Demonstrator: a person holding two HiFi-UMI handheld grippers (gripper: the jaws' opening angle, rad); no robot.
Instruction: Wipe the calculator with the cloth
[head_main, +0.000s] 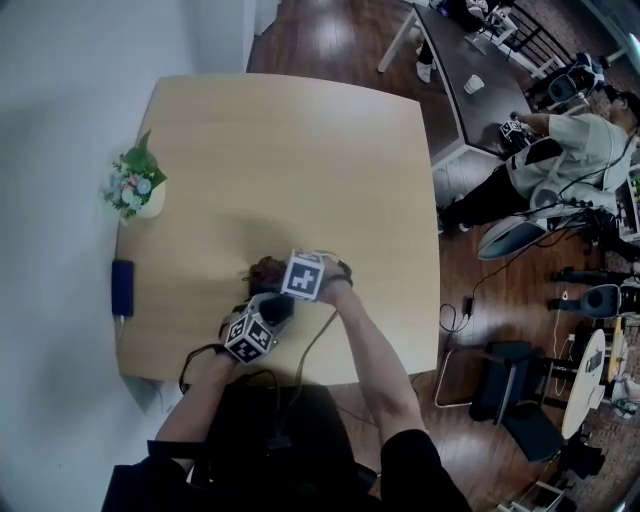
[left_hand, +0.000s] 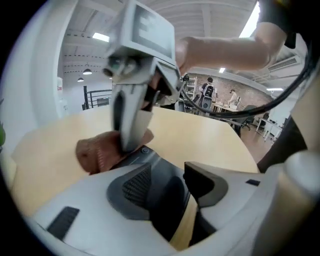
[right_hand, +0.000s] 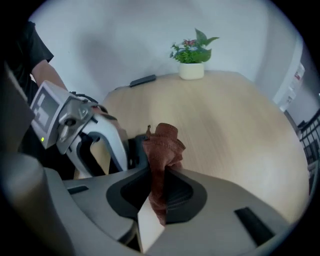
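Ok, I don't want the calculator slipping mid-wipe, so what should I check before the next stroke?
1. Cloth pinched in the right gripper: ok, its jaws are closed on a fold.
2. Calculator gripped by the left gripper: ok, its dark body fills the gap between both pads.
3. Cloth on the calculator: ok, it is bunched against the far end in the left gripper view.
4. Calculator resting on the table or lifted: cannot tell.
5. Plant pot and blue object out of the way: ok, both sit at the table's far left edge.
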